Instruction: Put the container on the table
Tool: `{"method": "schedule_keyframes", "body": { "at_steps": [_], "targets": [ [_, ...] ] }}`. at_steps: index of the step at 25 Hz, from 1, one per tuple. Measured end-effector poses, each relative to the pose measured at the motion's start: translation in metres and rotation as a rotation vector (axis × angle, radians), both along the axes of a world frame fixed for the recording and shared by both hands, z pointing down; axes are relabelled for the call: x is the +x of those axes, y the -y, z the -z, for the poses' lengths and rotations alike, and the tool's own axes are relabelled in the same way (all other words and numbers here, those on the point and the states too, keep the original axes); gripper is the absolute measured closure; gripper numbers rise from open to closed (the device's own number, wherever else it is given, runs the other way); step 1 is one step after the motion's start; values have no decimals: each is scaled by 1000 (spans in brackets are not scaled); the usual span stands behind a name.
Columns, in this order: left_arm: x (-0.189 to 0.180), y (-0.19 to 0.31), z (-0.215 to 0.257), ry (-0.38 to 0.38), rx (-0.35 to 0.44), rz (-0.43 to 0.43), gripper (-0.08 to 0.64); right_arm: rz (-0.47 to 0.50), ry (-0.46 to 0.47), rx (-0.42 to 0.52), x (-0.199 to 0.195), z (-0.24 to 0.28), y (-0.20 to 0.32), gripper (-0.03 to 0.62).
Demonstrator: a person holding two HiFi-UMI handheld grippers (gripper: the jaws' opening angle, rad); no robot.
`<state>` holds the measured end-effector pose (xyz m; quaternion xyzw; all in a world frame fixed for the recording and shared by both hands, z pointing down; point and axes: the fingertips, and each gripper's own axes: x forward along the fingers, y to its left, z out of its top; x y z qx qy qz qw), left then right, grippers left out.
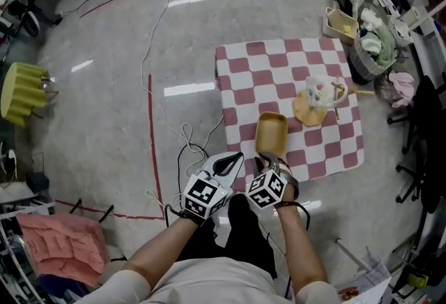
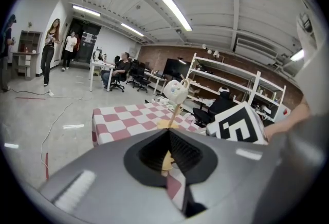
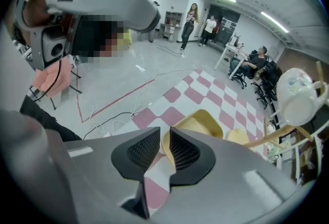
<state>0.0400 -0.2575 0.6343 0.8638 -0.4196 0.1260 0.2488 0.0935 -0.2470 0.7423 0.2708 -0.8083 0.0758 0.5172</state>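
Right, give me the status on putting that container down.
Done: the yellow container is over the checkered table, near its front edge. In hand: the right gripper is clamped on the container's near wall. I cannot tell whether the container's base touches the cloth. Left to do: seat it if needed, open the jaws and back away. The left gripper is shut and empty.

container [image 3: 205, 123]: near end hidden behind my right gripper [image 3: 164, 133] | worktop [image 2: 123, 117]: near edge covered by my left gripper [image 2: 167, 132] in its own view | basket [image 1: 359, 69] beyond the worktop: contents too small to name | chair [image 1: 421, 149]: cut by the head view's right edge
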Motion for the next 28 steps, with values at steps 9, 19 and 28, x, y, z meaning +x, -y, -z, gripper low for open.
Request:
{"method": "schedule_keyframes", "body": {
  "at_steps": [9,19,28],
  "targets": [
    [-18,-25,55,-16,44,-31,554,-191,164,109,-12,99,-6,555],
    [-36,-57,116,-36,102,-60,554,-352,381,218,-27,202,-26,581],
    [-44,-85,162,-63,160,-88,554,-408,481,299,-31,266,-56,582]
  ]
}}
